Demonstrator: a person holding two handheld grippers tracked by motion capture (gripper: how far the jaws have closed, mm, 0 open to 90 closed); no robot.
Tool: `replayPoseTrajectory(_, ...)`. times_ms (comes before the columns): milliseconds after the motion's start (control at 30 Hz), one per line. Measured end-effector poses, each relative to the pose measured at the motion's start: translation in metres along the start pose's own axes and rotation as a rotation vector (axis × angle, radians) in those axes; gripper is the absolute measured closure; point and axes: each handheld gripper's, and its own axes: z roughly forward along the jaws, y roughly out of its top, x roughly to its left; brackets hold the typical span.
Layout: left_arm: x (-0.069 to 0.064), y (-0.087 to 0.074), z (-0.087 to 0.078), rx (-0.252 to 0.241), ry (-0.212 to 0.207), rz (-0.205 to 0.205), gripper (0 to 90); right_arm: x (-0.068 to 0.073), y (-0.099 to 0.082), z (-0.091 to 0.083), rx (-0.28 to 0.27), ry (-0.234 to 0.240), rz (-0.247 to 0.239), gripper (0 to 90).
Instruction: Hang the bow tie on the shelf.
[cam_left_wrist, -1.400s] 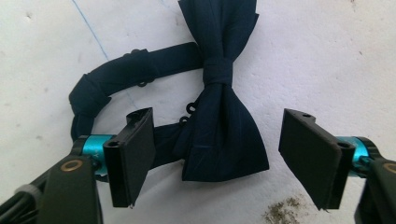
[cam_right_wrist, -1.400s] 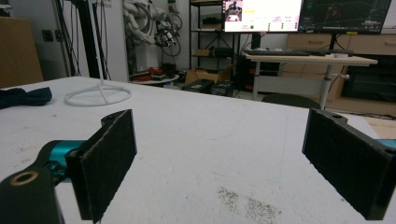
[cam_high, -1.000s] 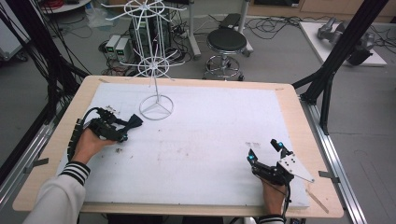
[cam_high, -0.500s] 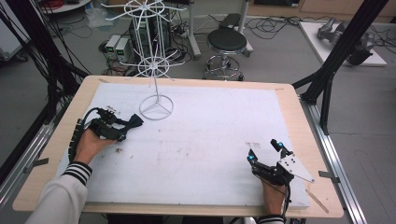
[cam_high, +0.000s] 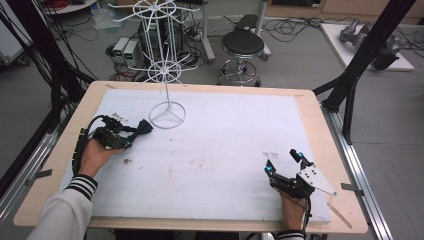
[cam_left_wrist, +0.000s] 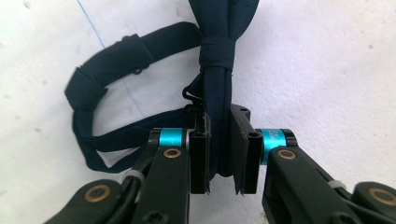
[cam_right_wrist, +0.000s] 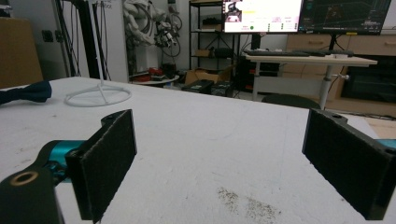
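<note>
Between the left tongs (cam_left_wrist: 218, 154), an unlabelled navy bow tie (cam_left_wrist: 217, 79) sits pinched.

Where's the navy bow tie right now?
The bow tie lies at the table's left in the high view, pinched in the left gripper, beside the white wire stand.

Right hand-held gripper (cam_right_wrist: 224, 163) jaws apart, white rack base (cam_right_wrist: 98, 97), monitor (cam_right_wrist: 261, 15)

Bright, even light; soft shadows, perhaps slight softness at edges.
</note>
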Motion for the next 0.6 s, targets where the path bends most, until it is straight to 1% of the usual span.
replayPoseTrajectory(100,0.001,-0.002,-0.004,-0.033,-0.007,0.003,78.7,0.000,0.000,0.000,0.001,-0.001,0.000,9.0)
replayPoseTrajectory(133,0.001,-0.003,-0.006,-0.045,-0.009,0.011,78.7,0.000,0.000,0.000,0.001,-0.001,-0.001,9.0)
replayPoseTrajectory(200,0.001,-0.004,-0.008,-0.063,-0.004,0.008,78.8,0.000,0.000,0.000,0.001,-0.001,0.000,9.0)
replayPoseTrajectory(300,0.002,-0.005,-0.012,-0.103,-0.001,-0.002,78.8,0.000,0.000,0.000,-0.001,0.001,-0.004,9.0)
replayPoseTrajectory(400,0.003,-0.005,-0.017,-0.144,-0.008,-0.014,78.8,0.000,0.000,0.000,-0.001,0.001,-0.004,9.0)
replayPoseTrajectory(467,0.004,-0.006,-0.020,-0.187,-0.025,-0.026,78.8,0.000,0.000,0.000,-0.002,0.001,-0.004,9.0)
replayPoseTrajectory(567,0.005,-0.006,-0.025,-0.242,-0.023,-0.035,78.8,0.000,0.000,0.000,-0.002,0.002,-0.003,9.0)
replayPoseTrajectory(600,0.006,-0.007,-0.027,-0.252,-0.021,-0.037,78.8,0.000,0.000,0.000,0.001,-0.001,0.000,9.0)
